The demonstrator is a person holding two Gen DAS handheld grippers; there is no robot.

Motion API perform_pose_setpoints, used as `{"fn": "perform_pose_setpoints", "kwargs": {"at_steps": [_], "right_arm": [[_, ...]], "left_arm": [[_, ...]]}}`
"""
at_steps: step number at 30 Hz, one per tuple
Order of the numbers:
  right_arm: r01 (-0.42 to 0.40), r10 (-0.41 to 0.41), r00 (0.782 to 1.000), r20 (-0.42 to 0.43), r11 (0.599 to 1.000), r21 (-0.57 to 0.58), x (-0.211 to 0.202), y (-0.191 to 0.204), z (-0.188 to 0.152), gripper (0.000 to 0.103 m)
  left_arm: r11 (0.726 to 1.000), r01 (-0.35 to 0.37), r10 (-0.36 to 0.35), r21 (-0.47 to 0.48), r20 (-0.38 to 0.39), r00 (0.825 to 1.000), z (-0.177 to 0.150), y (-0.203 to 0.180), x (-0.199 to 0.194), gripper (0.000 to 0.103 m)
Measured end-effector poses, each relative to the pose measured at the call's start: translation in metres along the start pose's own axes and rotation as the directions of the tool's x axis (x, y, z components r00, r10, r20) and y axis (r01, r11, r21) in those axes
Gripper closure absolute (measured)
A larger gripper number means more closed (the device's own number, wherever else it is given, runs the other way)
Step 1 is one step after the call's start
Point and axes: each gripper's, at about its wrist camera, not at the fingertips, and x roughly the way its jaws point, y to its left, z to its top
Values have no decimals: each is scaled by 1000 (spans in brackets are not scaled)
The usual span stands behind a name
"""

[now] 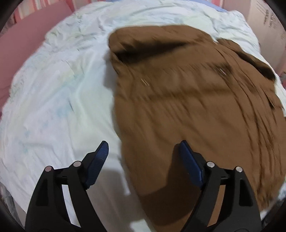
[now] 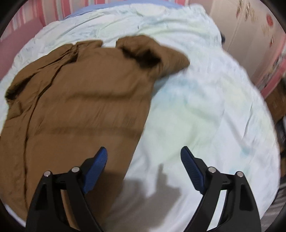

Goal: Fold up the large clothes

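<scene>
1. Garment (image 1: pixel 187 110): we see a large brown piece of clothing spread on a bed, over a pale, wrinkled sheet (image 1: pixel 59 100).
2. In the left wrist view it fills the right half of the picture, its near edge reaching down between the fingers; the sheet lies bare to the left.
3. In the right wrist view the garment (image 2: pixel 76 100) takes the left half, and the sheet (image 2: pixel 205 107) lies bare to the right.
4. Its far end shows two rounded lobes with dark folds between them; we cannot tell which part of the garment they are, since both views are blurred.
5. Our left hand-held gripper (image 1: pixel 143 151) hangs above the garment's near left edge with its blue-padded fingers (image 1: pixel 100 157) spread wide and nothing between them.
6. Our right hand-held gripper (image 2: pixel 143 157) hangs above the garment's near right edge, likewise spread wide and holding nothing; its left finger is over brown cloth, its right finger over sheet.
7. Shadows of the grippers fall on the sheet and cloth just below them.
8. Pink striped wall (image 2: pixel 44 10) runs behind the bed, and a cardboard box (image 1: pixel 268 25) stands at the far right in the left wrist view.
</scene>
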Motion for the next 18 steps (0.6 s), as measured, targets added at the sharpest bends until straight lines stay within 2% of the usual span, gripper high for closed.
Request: {"fn": "perform_pose_setpoints", "kwargs": {"at_steps": [2, 3, 5, 6, 7, 8, 9, 10, 11, 13, 15, 18], "right_arm": [[-34, 33, 999, -34, 999, -30, 8, 13, -18, 18], [-26, 24, 999, -45, 998, -53, 13, 20, -25, 18], [-29, 24, 998, -66, 997, -67, 30, 30, -29, 19], [-47, 43, 996, -80, 998, -46, 38, 31, -28, 23], [-101, 102, 990, -101, 995, 9, 49, 30, -27, 31], [-179, 186, 975, -122, 982, 62, 56, 29, -25, 55], [-219, 231, 964, -135, 971, 95, 59, 30, -23, 66], [-228, 238, 961, -138, 970, 86, 57, 35, -20, 75], [-237, 243, 960, -138, 970, 57, 54, 41, -17, 86], [-202, 199, 971, -131, 979, -10, 44, 51, -17, 91], [-138, 127, 985, -112, 987, -89, 31, 58, -22, 93], [-45, 32, 995, -89, 988, -146, -1, 53, -38, 95]], "left_arm": [[997, 76, -76, -8, -27, 997, -19, -9, 5, 17], [997, 82, -82, 4, -39, 996, -28, -18, 7, 17], [998, 46, -44, 47, -46, 998, -36, -37, 23, 18], [998, 42, -39, 52, -51, 998, -45, -46, 29, 23], [998, 44, -42, 41, -60, 997, -48, -42, 29, 31], [999, 50, -49, 16, -70, 996, -46, -41, 34, 38], [999, 49, -49, -1, -76, 996, -47, -40, 30, 57], [999, 48, -48, -5, -76, 996, -44, -40, 30, 74], [998, 63, -64, -17, -74, 995, -43, -39, 25, 78], [996, 88, -90, -27, -67, 994, -46, -36, 12, 87], [996, 88, -89, -17, -63, 994, -47, -41, 5, 89], [994, 103, -104, -21, -57, 993, -58, -30, -30, 92]]}}
